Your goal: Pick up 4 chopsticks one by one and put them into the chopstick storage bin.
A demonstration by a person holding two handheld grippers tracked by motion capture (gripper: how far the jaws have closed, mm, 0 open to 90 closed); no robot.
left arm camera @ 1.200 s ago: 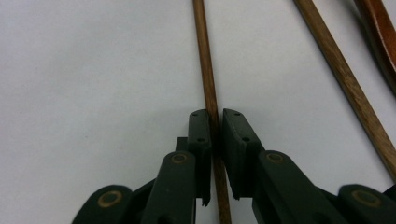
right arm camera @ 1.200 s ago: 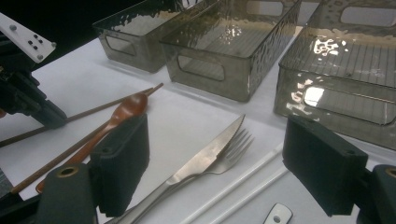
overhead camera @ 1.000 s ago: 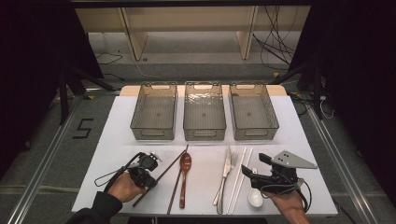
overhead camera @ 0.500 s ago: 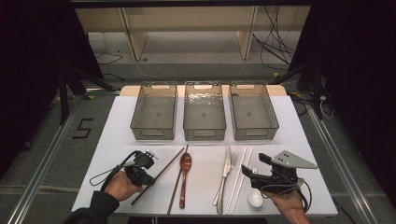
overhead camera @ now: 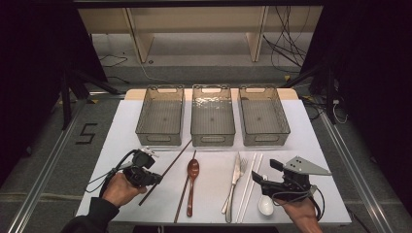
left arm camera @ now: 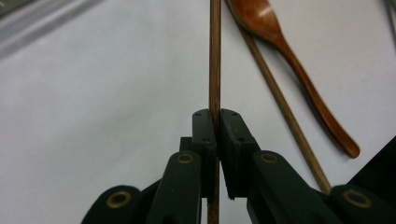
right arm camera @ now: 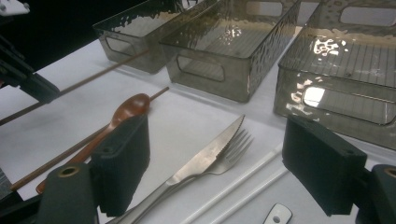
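Both grippers are black. The left gripper [left arm camera: 217, 140] has blocky jaws with small screws and brass-ringed pivots; a dark cable loops from it. The right gripper [overhead camera: 266, 175] carries a grey three-cornered plate and a coiled cable. The left arm wears a dark sleeve [overhead camera: 94, 218].

L claw [left arm camera: 217, 140] clamped shut, R claw [right arm camera: 217, 163] wide.

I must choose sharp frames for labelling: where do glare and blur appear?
Right gripper view: bright glare on the smoky clear plastic bins. Left gripper view: brown wooden spoon looks soft, thin brown wooden chopstick sharper. High view: dark surroundings.
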